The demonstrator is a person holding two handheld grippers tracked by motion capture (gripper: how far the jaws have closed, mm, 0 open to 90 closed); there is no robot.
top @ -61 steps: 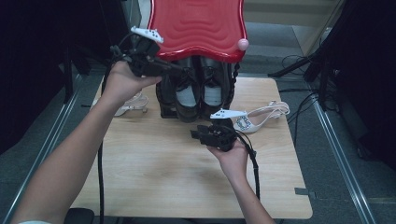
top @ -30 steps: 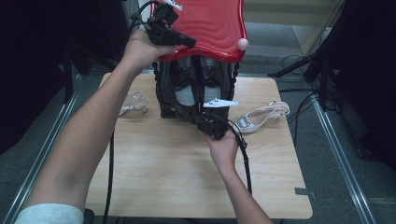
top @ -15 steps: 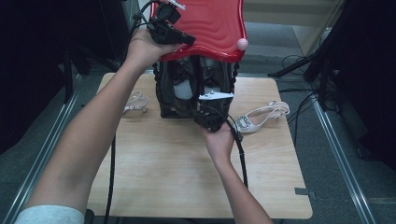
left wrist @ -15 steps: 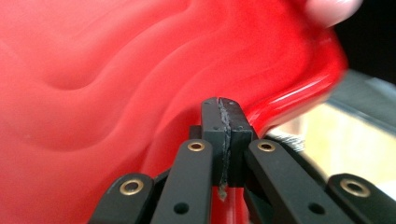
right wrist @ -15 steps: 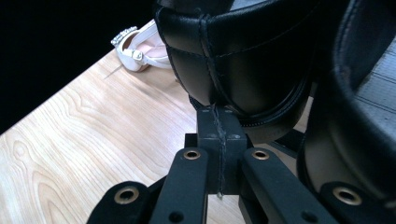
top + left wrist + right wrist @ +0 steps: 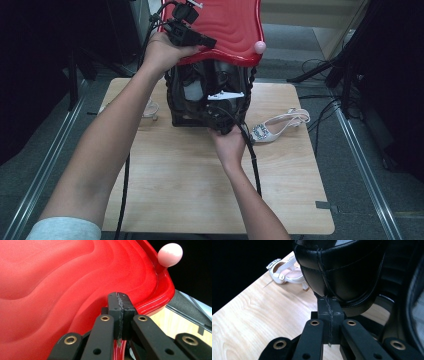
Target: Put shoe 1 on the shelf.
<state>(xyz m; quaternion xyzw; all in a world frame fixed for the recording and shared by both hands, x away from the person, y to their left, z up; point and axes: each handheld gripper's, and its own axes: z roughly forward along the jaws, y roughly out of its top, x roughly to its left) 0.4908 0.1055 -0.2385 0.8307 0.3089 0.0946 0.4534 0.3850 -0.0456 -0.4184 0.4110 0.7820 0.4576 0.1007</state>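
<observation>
Though rippled, glossy red lid (image 6: pixel 62 285), pink knob (image 6: pixel 170 254).

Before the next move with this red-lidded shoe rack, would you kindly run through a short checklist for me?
1. Left gripper shut on the edge of the red lid: ok, lid held up.
2. Right gripper shut: ok; whether it pinches the black shoe cannot tell.
3. Rack standing on the table: ok.
4. White sandal lying apart from the rack: ok.
5. Second sandal behind the left forearm: cannot tell its position.
6. Pink knob on the lid's corner intact: ok.
</observation>
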